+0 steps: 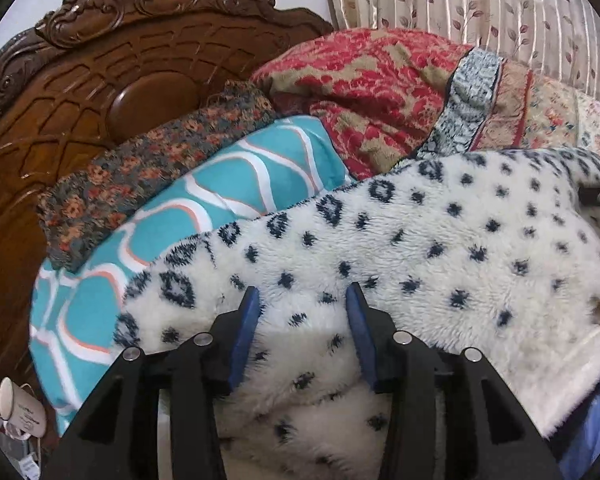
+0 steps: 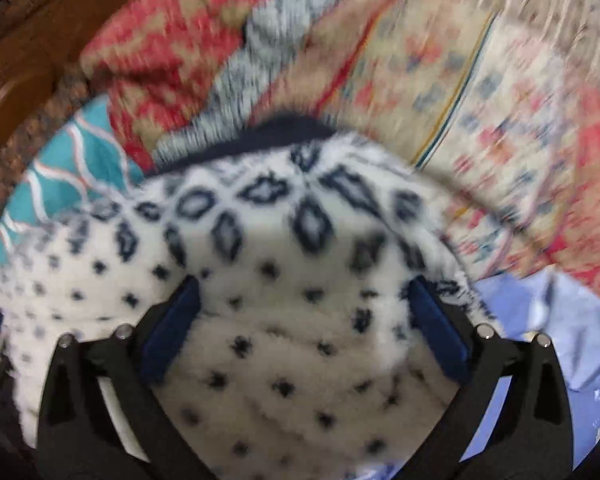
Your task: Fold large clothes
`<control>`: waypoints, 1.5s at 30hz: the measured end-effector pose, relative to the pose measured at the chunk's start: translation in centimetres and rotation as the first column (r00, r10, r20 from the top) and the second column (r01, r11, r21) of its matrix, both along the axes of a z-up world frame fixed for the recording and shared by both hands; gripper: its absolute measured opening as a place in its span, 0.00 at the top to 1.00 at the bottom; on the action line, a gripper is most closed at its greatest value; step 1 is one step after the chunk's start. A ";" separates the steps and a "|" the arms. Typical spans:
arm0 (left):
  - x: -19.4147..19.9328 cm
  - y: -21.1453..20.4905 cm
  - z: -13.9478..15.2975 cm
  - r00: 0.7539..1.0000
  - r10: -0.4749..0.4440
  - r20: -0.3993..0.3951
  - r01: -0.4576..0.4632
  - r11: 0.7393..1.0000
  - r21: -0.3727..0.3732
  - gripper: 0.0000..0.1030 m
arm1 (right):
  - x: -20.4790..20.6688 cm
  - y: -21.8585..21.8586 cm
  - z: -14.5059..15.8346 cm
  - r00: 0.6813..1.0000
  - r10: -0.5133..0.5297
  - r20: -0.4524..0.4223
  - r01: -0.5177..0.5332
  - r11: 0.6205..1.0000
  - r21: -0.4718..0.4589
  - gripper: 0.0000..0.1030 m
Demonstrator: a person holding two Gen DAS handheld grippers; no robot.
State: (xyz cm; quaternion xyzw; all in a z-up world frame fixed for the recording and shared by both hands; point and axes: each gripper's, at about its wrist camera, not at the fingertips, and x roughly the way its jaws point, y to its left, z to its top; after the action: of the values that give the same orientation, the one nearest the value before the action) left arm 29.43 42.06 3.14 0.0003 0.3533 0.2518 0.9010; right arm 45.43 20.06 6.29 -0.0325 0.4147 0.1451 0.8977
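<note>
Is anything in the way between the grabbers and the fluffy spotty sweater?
Nothing visible is. The fluffy spotted sweater lies right under both, filling the gap between the open fingers of the left hand-held gripper and of the right hand-held gripper. The right view is blurred.

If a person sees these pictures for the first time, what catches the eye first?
The fluffy white sweater with dark blue dots fills the foreground, lying under the left gripper and the right gripper. Behind it lie a teal pillow and a red patterned blanket, against a carved wooden headboard.
</note>
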 end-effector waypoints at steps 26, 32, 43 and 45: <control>-24.7 -15.7 6.8 0.989 -0.098 0.107 0.097 0.995 0.008 -0.06 | -34.2 -12.9 2.2 0.996 0.086 0.020 -0.088 0.961 0.262 0.05; -26.6 -18.0 6.4 0.992 -0.104 0.069 0.105 0.994 -0.018 -0.07 | -38.5 -16.1 2.6 0.995 0.081 0.050 -0.091 0.967 0.239 0.05; -29.1 -21.2 5.7 0.993 -0.116 0.017 0.116 0.993 -0.009 -0.08 | -41.9 -17.3 1.5 0.994 0.113 0.000 -0.111 0.974 0.197 0.05; -29.5 -21.3 5.7 0.994 -0.113 0.016 0.113 0.994 -0.011 -0.09 | -42.1 -17.2 1.5 0.993 0.120 0.000 -0.117 0.973 0.199 0.05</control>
State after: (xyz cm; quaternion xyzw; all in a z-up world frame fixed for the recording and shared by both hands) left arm -0.07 20.76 8.82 0.0128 0.3474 0.1984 0.9164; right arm 3.28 2.88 7.79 0.0334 0.4008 0.2393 0.8837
